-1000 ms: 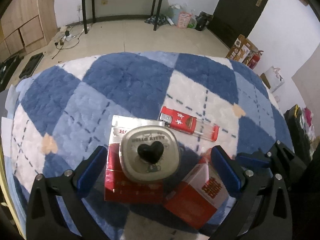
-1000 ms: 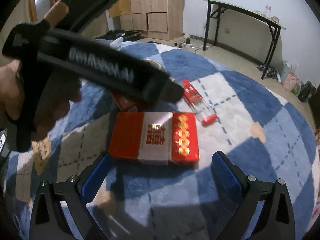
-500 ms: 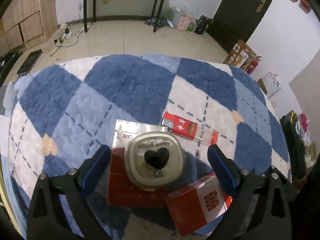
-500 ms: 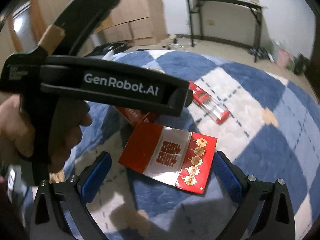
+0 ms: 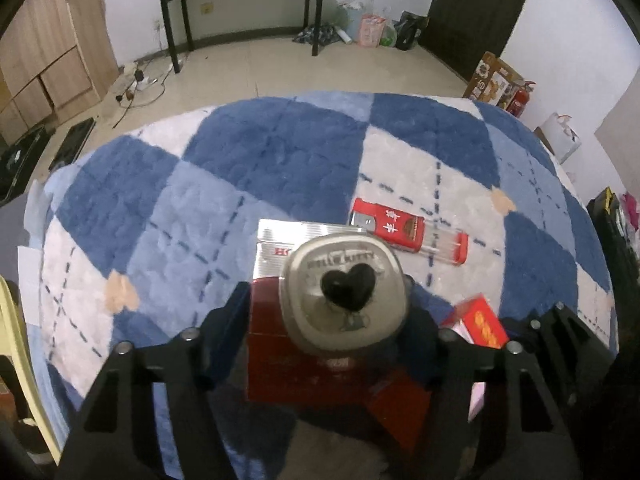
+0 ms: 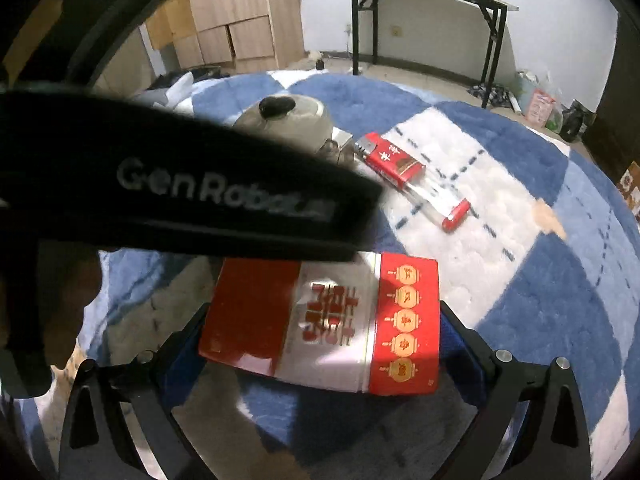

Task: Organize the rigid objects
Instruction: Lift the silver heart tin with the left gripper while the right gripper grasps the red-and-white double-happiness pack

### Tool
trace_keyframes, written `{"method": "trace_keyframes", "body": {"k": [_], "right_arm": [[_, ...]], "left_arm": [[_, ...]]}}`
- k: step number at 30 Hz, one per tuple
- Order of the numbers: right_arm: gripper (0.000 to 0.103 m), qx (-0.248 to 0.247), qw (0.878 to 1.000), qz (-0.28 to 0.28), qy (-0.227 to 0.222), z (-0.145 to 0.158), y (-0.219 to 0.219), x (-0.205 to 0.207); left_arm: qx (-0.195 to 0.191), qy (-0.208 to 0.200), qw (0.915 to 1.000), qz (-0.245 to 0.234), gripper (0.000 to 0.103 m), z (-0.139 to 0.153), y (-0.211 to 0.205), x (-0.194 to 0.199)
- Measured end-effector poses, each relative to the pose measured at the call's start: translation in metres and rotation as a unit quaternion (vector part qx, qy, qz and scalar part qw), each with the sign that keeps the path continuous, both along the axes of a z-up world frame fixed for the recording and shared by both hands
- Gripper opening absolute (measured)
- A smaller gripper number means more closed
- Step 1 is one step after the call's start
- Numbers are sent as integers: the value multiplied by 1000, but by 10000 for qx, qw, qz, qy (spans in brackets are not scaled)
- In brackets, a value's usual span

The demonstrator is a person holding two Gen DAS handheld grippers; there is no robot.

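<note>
My left gripper stands around a red and silver box that carries a grey Hello Kitty container with a black heart knob; the fingers touch the box sides. My right gripper is shut on a red and white box with gold lanterns, held above the blanket. A red lighter-style box with a clear tube lies beyond; it also shows in the right wrist view. The grey container is partly hidden behind the left gripper's body.
A blue and white checked fleece blanket covers the round surface. Beyond are a black-legged table, wooden cabinets, bags by a dark door and a carton on the floor.
My left gripper closed in onto the red and silver box. My right gripper closed on the red and white box and lifted it nearer the camera.
</note>
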State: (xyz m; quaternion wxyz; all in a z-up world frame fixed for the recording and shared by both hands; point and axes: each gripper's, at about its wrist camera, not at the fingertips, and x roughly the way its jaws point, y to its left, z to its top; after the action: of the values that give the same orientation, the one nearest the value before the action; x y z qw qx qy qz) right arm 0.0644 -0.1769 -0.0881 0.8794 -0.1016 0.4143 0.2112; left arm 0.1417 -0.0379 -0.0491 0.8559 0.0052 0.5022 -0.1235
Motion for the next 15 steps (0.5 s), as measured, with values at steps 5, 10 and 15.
{"method": "trace_keyframes", "body": {"k": [5, 10, 15], "right_arm": [[92, -43, 9997, 221, -5, 2, -9, 1], [92, -61, 9997, 245, 50, 0, -24, -2], [93, -202, 9992, 356, -22, 3, -23, -11]], "left_arm": [[-151, 58, 9999, -30, 59, 2, 11, -3], [21, 64, 9999, -103, 62, -1, 6, -4], [-170, -81, 9998, 63, 65, 7, 7, -5]]}}
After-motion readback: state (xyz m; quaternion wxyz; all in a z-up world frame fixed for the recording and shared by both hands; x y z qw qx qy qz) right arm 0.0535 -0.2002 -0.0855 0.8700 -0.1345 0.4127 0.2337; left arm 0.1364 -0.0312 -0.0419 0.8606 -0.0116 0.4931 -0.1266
